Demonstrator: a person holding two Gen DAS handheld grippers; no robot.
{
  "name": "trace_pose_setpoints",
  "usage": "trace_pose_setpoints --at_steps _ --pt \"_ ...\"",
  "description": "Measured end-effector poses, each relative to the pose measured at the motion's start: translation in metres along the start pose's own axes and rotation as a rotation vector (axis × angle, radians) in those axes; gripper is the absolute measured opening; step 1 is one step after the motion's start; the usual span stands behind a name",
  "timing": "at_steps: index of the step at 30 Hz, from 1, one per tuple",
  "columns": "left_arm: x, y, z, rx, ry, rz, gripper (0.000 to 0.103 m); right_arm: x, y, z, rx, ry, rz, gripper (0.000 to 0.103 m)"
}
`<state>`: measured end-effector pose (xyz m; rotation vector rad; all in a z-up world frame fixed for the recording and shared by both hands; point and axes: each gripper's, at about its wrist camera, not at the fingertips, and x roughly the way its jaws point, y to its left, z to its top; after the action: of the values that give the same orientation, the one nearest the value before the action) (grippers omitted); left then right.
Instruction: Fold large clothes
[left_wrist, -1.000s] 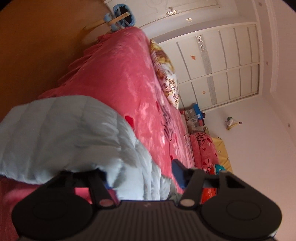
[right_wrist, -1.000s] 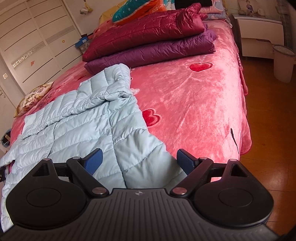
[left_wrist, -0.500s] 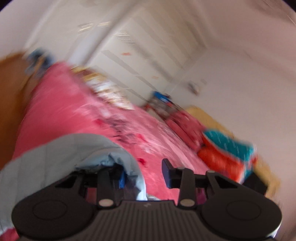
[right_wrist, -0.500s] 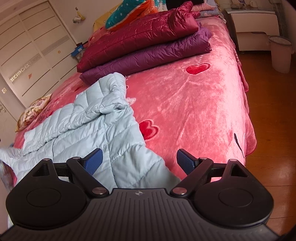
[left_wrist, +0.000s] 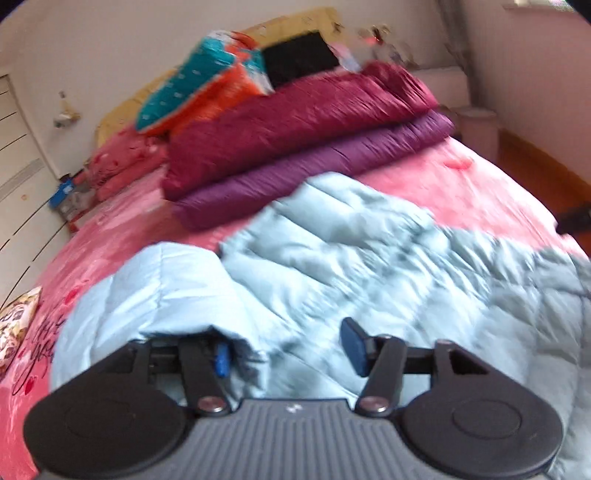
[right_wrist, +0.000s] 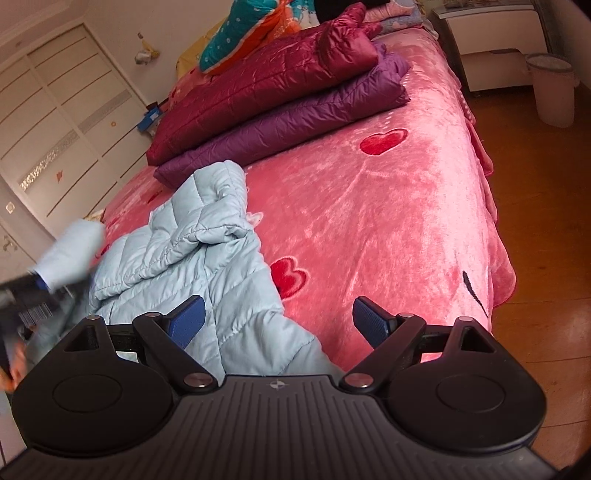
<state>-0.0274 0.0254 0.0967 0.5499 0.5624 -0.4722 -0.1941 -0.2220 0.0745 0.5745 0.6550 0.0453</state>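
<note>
My job: fold the light-blue down jacket (right_wrist: 192, 258), which lies rumpled on the near part of the pink heart-print blanket (right_wrist: 388, 221), with one corner under my right tool.

L gripper (left_wrist: 288, 347): jaws are opening. A cuff/edge of the jacket's sleeve (left_wrist: 166, 288) drapes over the left finger (left_wrist: 221, 356); the right pad stands clear of fabric, so nothing is pinched across the gap. I judge I carried that sleeve in over the body of the jacket to lay it flat as a fold, hence the letting go here. The view is smeared, so I can't tell exactly how the cuff sits on the pad.

R gripper (right_wrist: 277, 321): fingers spread wide, nothing between the pads; the hem of the jacket passes under the left pad (right_wrist: 186, 321), w/ bare blanket under the right. It waits low near the bed edge, prob. ready to take the hem or the other side.

Folded maroon puffer (right_wrist: 266, 81) sits atop a purple one (right_wrist: 288, 125) further up the bed, apart from my jacket. I guess that's the done pile, kept out of the work area.
</note>
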Motion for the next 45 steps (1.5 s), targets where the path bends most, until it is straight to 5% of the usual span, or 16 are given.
trace_pose_setpoints --at_steps 5,10,21,30,36,45 --pt "-0.012 -0.002 -0.012 -0.123 0.023 -0.033 0.069 -0.003 -0.004 0.001 0.034 -0.011 0.007 0.103" --pt "-0.014 -0.009 -0.016 -0.245 0.047 -0.064 0.09 -0.002 -0.007 0.004 0.061 -0.014 0.016 0.103" --pt "-0.052 -0.053 -0.028 -0.294 0.052 -0.112 0.1 -0.007 -0.012 0.005 0.068 -0.025 0.019 0.103" --pt "-0.07 -0.06 -0.049 -0.343 0.145 -0.094 0.102 -0.007 -0.009 0.004 0.05 -0.023 0.017 0.103" --pt "-0.075 -0.058 -0.058 -0.407 0.08 -0.097 0.102 -0.011 -0.001 0.005 0.017 -0.013 0.068 0.103" --pt "-0.077 -0.045 -0.084 -0.557 -0.049 -0.132 0.102 -0.012 0.064 0.02 -0.233 0.021 0.247 0.103"
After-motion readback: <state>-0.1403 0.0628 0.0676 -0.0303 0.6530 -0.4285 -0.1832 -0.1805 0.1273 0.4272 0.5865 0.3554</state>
